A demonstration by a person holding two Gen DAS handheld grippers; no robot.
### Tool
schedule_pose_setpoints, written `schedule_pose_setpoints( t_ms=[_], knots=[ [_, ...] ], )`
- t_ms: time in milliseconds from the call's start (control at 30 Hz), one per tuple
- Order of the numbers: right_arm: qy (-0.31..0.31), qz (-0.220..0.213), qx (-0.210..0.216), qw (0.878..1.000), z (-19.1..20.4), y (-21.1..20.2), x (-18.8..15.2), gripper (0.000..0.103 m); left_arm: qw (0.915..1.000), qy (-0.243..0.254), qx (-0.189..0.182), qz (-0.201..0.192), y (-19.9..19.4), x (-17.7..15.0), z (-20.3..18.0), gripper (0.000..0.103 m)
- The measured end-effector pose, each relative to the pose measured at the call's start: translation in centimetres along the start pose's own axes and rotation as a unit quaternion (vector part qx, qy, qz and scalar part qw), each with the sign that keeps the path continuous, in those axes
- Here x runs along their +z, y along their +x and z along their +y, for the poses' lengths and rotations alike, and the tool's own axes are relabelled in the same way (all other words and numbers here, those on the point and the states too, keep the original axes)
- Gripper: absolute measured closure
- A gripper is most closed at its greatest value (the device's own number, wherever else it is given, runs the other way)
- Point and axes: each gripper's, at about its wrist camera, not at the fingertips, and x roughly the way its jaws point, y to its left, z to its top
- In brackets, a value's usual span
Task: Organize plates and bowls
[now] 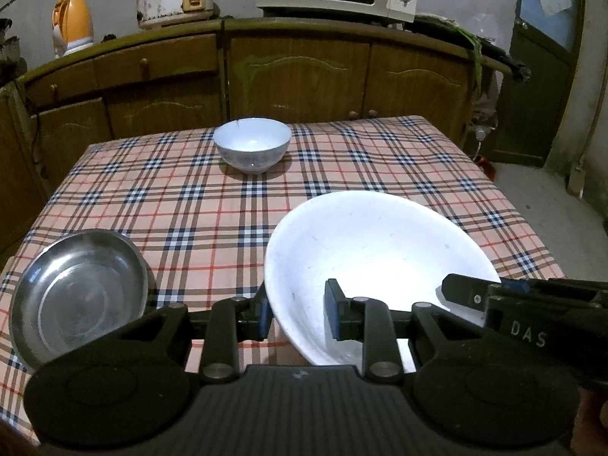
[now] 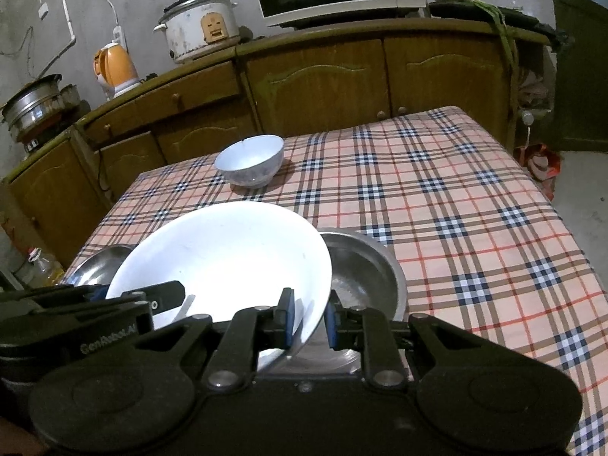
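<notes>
Both grippers clamp white plate (image 2: 224,258): left gripper (image 1: 296,313) on its 9 o'clock rim, right gripper (image 2: 309,317) at 3. Plate tilted over steel dish (image 2: 361,266), probably to stack there. Bowl (image 1: 252,149) waits at 12.

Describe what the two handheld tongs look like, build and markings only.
Both are matte black plastic. The left tongs and right tongs each have two round discs at the base, jointed link bars with silver rivets, and blue pads on the fingers. White lettering marks their sides: "DAS" on the right one, "GenRobot" on the left.
</notes>
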Motion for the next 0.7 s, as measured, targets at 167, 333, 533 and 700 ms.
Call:
schedule_pose_setpoints(
  t_ms=[167, 333, 533, 700],
  knots=[
    [0.006, 0.004, 0.004, 1.000, -0.1, 0.6, 0.7, 0.080, 1.0000, 0.002, -0.001, -0.005, 0.1, 0.7, 0.1, 0.076],
    [0.004, -0.010, 0.016, 1.000, 0.2, 0.5, 2.2, 0.080, 0.9997, 0.003, 0.000, -0.024, -0.6, 2.2, 0.5, 0.076],
    [0.004, -0.023, 0.021, 1.000, 0.1, 0.3, 3.4, 0.080, 0.9991, 0.012, -0.001, -0.040, -0.8, 3.0, -0.1, 0.076],
    [0.016, -0.019, 0.012, 1.000, -0.9, 0.5, 3.3, 0.080, 0.9990, 0.023, -0.009, -0.038, -0.1, 2.8, -0.9, 0.076]
  ],
)
